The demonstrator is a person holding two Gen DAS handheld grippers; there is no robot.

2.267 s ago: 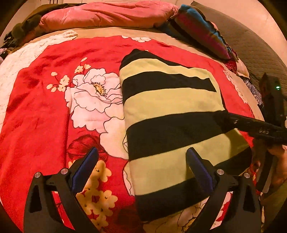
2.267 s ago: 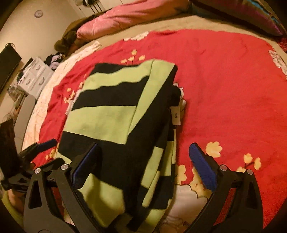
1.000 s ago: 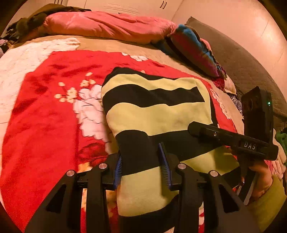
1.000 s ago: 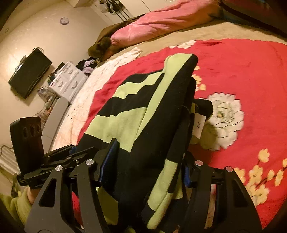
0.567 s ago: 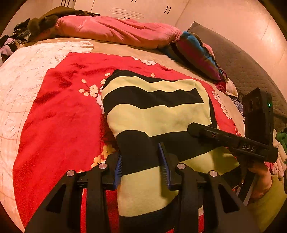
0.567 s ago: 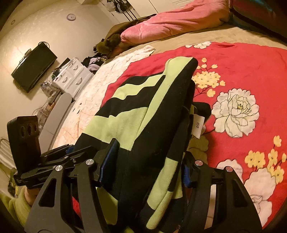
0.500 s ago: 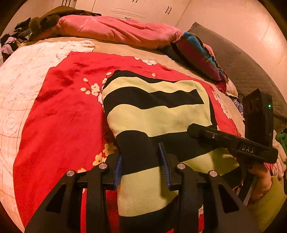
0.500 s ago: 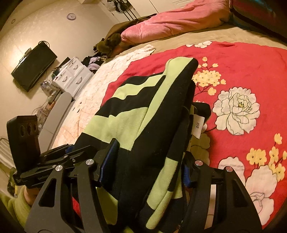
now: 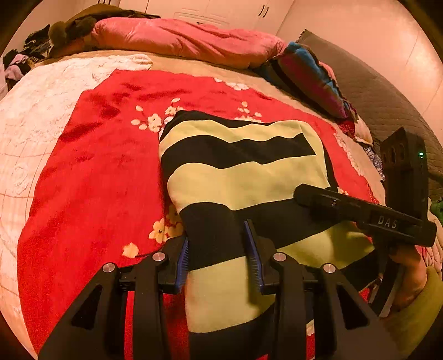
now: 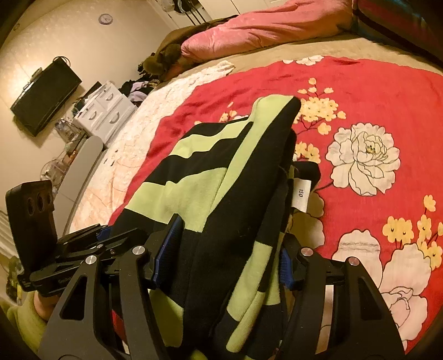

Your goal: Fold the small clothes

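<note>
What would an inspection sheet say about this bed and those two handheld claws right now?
Surface: red floral blanket over a bed.
Job's things: folded green-and-black striped sweater, white size tag showing.
Clutter: pink duvet, striped pillow, clothes heap.
Grippers: left gripper and right gripper, fingers clamped on the sweater's near edge.
Cables: nothing seen.
Surroundings: wall television, white drawers, wall clock.

Red blanket (image 9: 91,171) lies bare leftward (pink pillow (image 9: 180,41) blocks the far edge).
</note>
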